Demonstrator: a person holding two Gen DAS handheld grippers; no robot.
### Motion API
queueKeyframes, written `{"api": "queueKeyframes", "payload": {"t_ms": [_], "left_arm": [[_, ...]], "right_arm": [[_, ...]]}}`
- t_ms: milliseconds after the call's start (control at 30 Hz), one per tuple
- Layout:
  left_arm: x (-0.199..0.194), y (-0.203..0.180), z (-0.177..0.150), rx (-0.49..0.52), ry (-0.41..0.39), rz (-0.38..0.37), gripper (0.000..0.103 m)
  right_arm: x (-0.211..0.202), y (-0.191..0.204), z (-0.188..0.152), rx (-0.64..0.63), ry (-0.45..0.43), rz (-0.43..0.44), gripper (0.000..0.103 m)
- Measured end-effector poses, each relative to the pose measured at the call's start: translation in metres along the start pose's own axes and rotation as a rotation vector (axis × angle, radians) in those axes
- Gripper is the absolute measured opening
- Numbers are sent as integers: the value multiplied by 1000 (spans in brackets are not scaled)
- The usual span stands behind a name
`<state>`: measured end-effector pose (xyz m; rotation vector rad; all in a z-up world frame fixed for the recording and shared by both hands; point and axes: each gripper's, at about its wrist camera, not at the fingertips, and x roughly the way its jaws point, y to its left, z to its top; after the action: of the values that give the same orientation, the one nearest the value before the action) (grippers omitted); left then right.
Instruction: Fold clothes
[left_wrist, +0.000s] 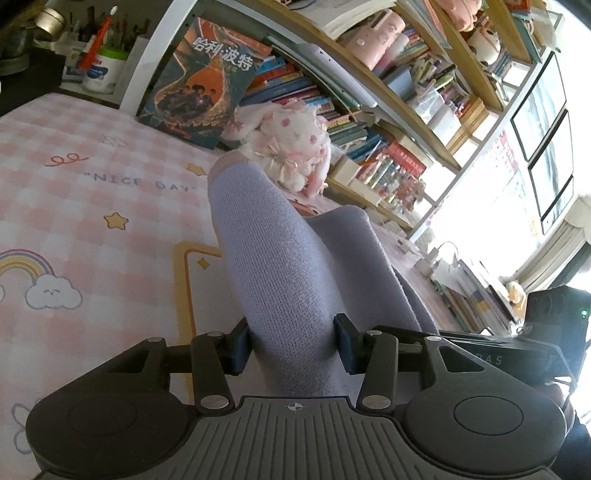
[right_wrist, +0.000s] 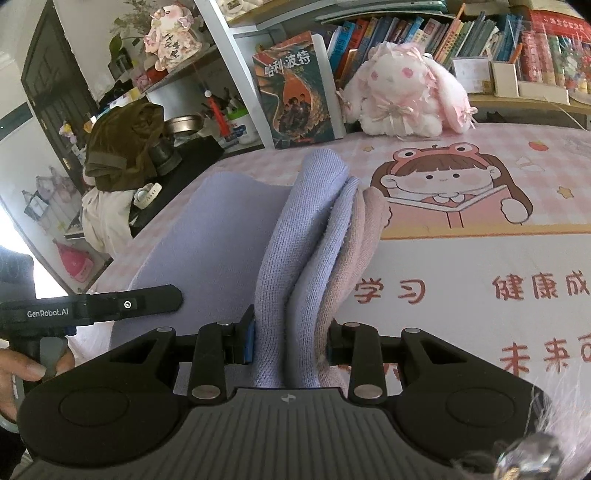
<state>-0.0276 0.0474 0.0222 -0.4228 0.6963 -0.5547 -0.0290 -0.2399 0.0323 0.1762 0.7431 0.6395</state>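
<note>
The left gripper has its jaws partly closed, pinching a thick roll of the purple sweater. The right gripper pinches a bunched edge of it too. The sweater hangs lifted over the pink desk. The far end is hard to see, maybe still resting there. The thick bunches could slip out, and the fold would flop crooked.

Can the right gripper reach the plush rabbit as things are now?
Probably not right away. The right gripper is shut on the folded lilac garment, so its jaws are full. The rabbit sits beyond on the mat, with nothing else between.
</note>
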Motion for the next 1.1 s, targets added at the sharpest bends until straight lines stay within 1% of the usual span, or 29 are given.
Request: {"api": "queueKeyframes", "payload": {"t_ms": [233, 333, 500, 633, 833, 1000, 1100], "left_arm": [[5, 4, 26, 17, -46, 10, 45], [10, 11, 39, 3, -67, 7, 45], [24, 24, 62, -24, -90, 11, 45], [39, 33, 79, -22, -101, 20, 45], [66, 47, 105, 8, -116, 23, 45], [92, 58, 123, 18, -124, 51, 45], [108, 65, 133, 27, -121, 68, 45]], "right_arm": [[12, 5, 23, -50, -37, 2, 30], [21, 5, 38, -70, -62, -1, 30], [41, -5, 67, -37, -76, 23, 30], [56, -14, 87, -3, -81, 37, 30], [83, -23, 111, -2, -94, 13, 30], [107, -32, 128, -15, -114, -20, 30], [125, -41, 136, -3, -116, -23, 30]]}}
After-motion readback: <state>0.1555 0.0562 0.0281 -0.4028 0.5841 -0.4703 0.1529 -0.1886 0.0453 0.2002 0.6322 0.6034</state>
